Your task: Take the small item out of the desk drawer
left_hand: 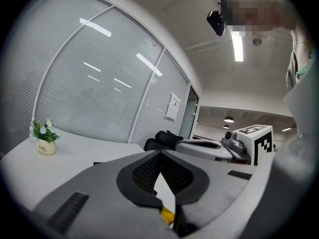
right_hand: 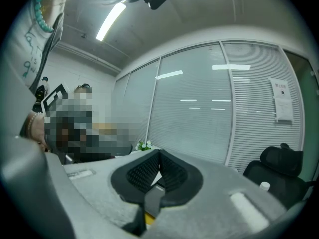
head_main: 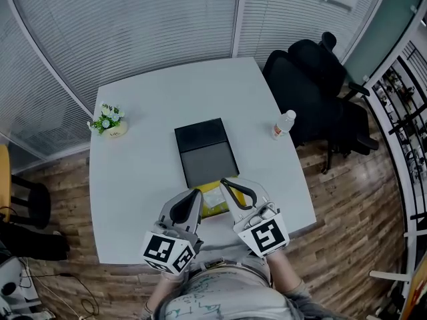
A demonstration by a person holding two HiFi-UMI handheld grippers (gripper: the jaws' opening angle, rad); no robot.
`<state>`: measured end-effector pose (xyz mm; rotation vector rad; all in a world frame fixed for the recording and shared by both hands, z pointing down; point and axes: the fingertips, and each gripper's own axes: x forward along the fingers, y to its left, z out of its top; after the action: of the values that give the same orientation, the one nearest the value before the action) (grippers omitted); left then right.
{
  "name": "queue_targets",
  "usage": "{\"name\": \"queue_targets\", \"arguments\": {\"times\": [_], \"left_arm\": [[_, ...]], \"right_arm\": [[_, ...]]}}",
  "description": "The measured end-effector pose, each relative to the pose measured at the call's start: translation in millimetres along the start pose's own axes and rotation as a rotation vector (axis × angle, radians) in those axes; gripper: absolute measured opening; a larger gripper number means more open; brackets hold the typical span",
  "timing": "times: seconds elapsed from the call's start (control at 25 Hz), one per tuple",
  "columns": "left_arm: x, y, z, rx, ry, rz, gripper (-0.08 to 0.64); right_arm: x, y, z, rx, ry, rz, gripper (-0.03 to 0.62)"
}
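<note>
Left gripper (head_main: pixel 195 195) and right gripper (head_main: pixel 224 182) are held clenched, empty, lower centre; the yellow item (head_main: pixel 213 202) may be shoved aside if approached unopened.

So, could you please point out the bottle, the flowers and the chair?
bottle (head_main: pixel 282 125), head view, its body.
flowers (head_main: pixel 107 117), head view, the blooms.
chair (head_main: pixel 308 72), head view, its black padding.

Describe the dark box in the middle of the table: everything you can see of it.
The box is a flat, dark rectangle lying near the middle of the white table, its long side running away from the person, slightly skewed. Its far half looks glossy black. The near half is matte grey, perhaps a pulled-out drawer, though that cannot be told. A yellow thing lies at its near end. Nothing stands on it.
</note>
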<state>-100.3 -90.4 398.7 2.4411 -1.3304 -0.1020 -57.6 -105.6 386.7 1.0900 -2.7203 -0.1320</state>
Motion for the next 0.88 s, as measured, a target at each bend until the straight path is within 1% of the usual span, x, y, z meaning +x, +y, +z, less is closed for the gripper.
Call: {"name": "queue_targets", "arguments": {"times": [0.16,0.4,0.64,0.88], "left_arm": [[-3,4,-6,-0.001,0.003,-0.005,-0.002],[-4,11,-8,-0.015,0.009,-0.002,-0.002],[-11,20,-11,-0.040,0.019,0.019,-0.002],[-14,29,-17,-0.049,0.022,0.036,-0.003]], "right_arm": [[4,2,-10,-0.045,0.048,0.006,0.003],[16,7,-33,-0.120,0.131,0.086,0.003],[25,6,-82,-0.225,0.248,0.149,0.003],[36,14,-127,-0.258,0.350,0.229,0.003]]}}
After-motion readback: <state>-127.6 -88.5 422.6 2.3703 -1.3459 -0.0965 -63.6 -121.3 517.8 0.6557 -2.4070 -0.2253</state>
